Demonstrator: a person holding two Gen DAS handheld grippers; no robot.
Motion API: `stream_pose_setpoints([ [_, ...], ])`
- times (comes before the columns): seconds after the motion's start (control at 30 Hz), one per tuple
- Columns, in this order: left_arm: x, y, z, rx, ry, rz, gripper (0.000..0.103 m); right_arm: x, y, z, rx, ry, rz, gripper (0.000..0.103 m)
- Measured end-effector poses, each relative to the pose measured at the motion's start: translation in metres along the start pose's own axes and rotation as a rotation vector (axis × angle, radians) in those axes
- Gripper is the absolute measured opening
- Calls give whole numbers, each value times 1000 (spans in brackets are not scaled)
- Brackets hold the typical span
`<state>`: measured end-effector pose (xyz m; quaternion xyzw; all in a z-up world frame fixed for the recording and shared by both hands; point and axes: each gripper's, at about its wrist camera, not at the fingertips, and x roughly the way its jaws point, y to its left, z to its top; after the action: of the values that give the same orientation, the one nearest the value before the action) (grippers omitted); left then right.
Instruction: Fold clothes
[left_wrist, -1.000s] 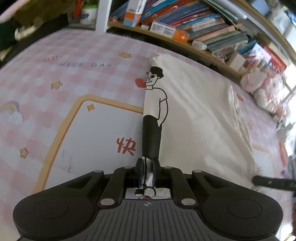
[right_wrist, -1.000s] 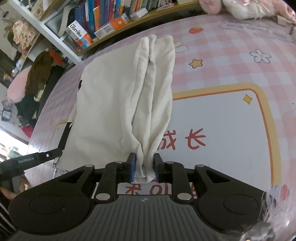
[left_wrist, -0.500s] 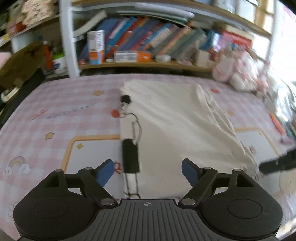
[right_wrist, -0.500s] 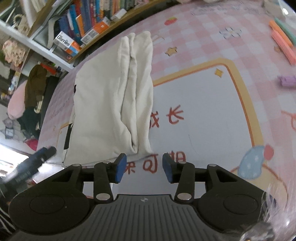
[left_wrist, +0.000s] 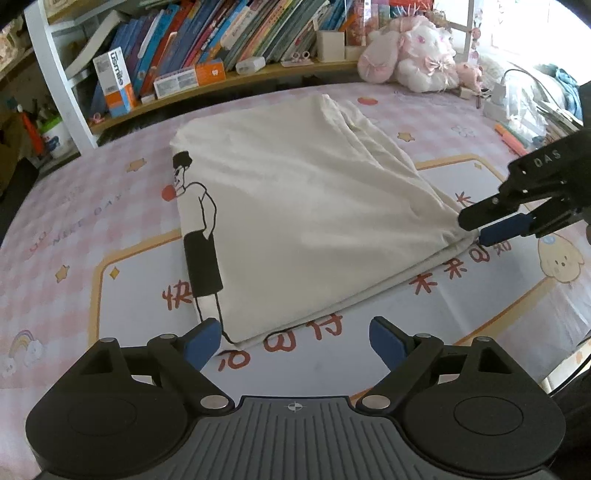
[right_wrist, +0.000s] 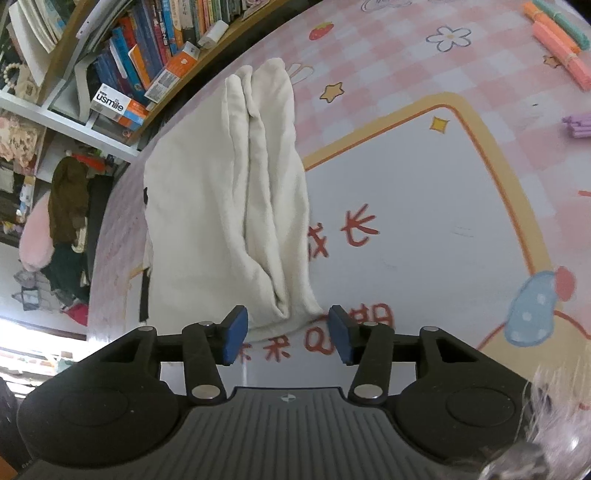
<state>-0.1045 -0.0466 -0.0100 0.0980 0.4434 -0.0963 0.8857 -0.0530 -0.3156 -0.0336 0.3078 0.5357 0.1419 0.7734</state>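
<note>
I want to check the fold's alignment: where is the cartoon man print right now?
In the left wrist view, the cartoon man print runs along the left edge of the cream shirt, ending by the left gripper.

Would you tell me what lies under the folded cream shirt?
The pink checked mat with its white panel and red characters lies under the folded shirt; whatever print lies beneath the fabric is hidden.

"usmile" stands on a white-and-orange box (right_wrist: 117, 106) on the bookshelf (left_wrist: 236, 79); "DAS" on the right gripper (left_wrist: 496, 223); faint "NICE DAY" on the pink checked tablecloth (left_wrist: 74, 206).
</note>
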Motion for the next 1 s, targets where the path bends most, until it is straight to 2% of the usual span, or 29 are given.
stream_pose_setpoints([
  [0.2, 0, 4, 5, 8, -51, -27, 90, 13, 6, 9, 31, -7, 37, 48],
  [0.23, 0, 4, 5, 13, -63, -27, 90, 16, 6, 10, 39, -8, 35, 35],
  [0.27, 1, 3, 6, 19, -74, -27, 90, 18, 7, 11, 43, -6, 23, 27],
  [0.3, 1, 3, 6, 26, -86, -25, 90, 20, 9, 12, 44, -3, 14, 20],
  [0.33, 2, 1, 6, 38, -99, -18, 90, 21, 10, 13, 45, 0, 5, 17],
  [0.4, 4, -3, 7, 62, -128, -3, 90, 17, 13, 15, 45, -4, 15, 15],
  [0.6, 14, -16, 1, 159, -237, 76, 90, -10, 31, 27, 83, -53, 160, 13],
  [0.7, 22, -23, 3, 189, -263, 104, 90, -12, 42, 31, 66, -61, 170, 12],
  [1.0, 34, -28, 9, 170, -274, 86, 90, -9, 48, 35, 48, -63, 155, 12],
])
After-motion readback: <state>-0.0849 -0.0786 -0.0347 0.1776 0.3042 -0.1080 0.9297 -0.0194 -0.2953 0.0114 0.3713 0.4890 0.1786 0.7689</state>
